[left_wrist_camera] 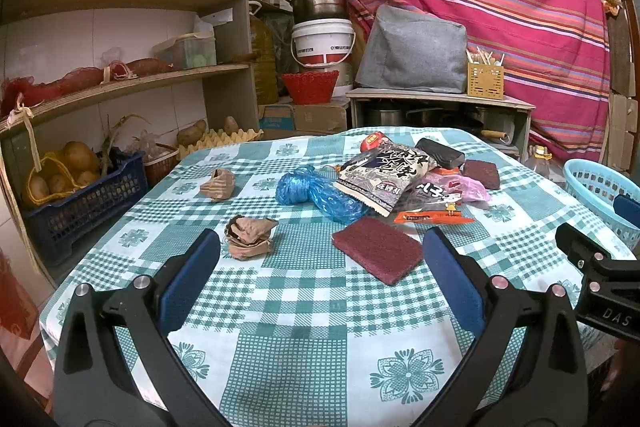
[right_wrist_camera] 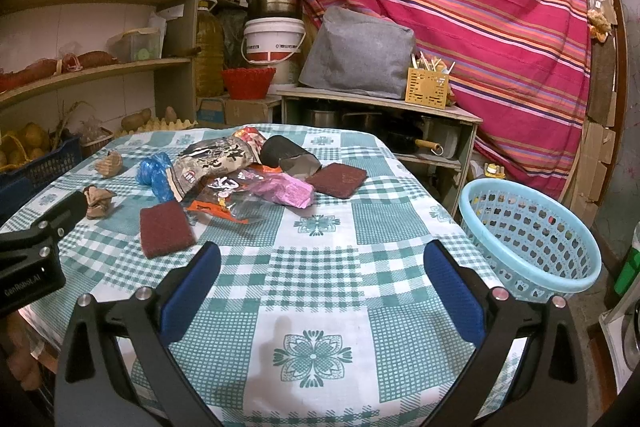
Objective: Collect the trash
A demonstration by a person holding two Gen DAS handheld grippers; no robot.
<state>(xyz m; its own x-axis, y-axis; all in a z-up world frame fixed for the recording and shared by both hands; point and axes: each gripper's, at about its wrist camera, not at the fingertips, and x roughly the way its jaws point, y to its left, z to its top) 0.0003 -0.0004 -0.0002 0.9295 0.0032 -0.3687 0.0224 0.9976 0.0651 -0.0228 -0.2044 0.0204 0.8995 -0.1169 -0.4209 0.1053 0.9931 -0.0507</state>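
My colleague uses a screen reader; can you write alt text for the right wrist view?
The open, empty right gripper hovers above a green checked tablecloth strewn with snack wrappers, two crumpled papers, a blue bag and two maroon scouring pads. A light blue basket sits off the table's right edge.

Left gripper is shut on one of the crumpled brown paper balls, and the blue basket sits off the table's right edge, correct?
Not quite. The left gripper is open and holds nothing; the nearer crumpled brown paper ball lies on the tablecloth ahead of its fingers, as the left wrist view shows. The blue basket does sit off the table's right edge.
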